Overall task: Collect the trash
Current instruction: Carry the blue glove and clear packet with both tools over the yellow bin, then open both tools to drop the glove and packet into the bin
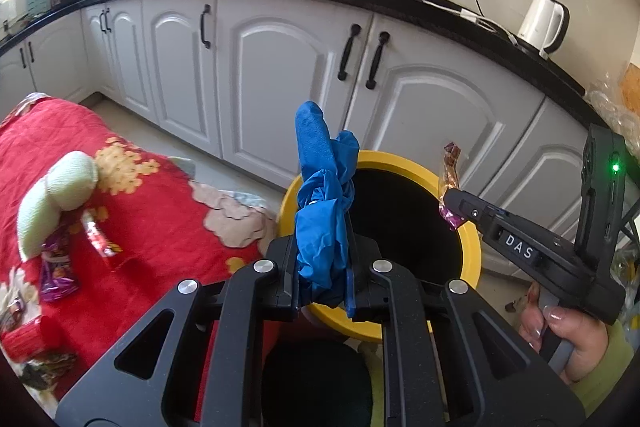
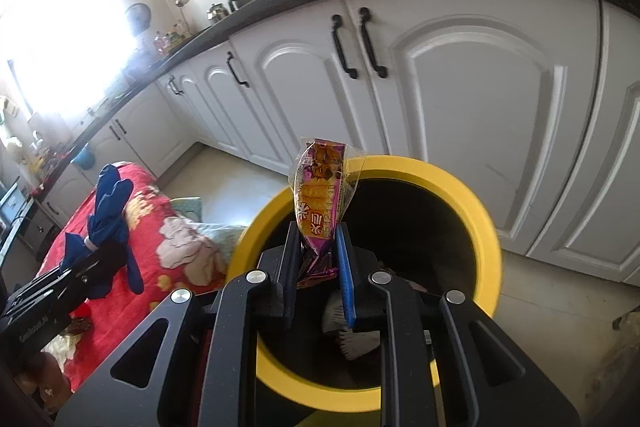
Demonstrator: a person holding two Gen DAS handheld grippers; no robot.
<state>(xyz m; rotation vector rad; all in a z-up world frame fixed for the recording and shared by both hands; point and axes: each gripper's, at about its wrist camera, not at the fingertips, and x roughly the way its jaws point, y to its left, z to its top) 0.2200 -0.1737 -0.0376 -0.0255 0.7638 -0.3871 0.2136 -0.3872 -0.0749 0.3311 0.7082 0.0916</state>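
Note:
My left gripper [image 1: 323, 259] is shut on a crumpled blue glove [image 1: 323, 195], held upright at the near left rim of the yellow-rimmed bin [image 1: 472, 247]. My right gripper [image 2: 318, 259] is shut on an orange and purple snack wrapper [image 2: 320, 195], held over the bin's [image 2: 492, 227] open mouth. In the left wrist view the right gripper [image 1: 450, 205] comes in from the right with the wrapper [image 1: 451, 167]. In the right wrist view the left gripper [image 2: 96, 259] and glove [image 2: 108, 211] show at the left. Some trash lies in the bin's bottom [image 2: 356, 339].
A red flowered cloth [image 1: 152, 227] covers a surface to the left, bearing a pale green stuffed toy [image 1: 52, 203], a purple wrapper [image 1: 56, 267] and a red wrapper [image 1: 98, 239]. White cabinets [image 1: 280, 87] under a black counter stand behind the bin. A white kettle [image 1: 542, 23] sits on the counter.

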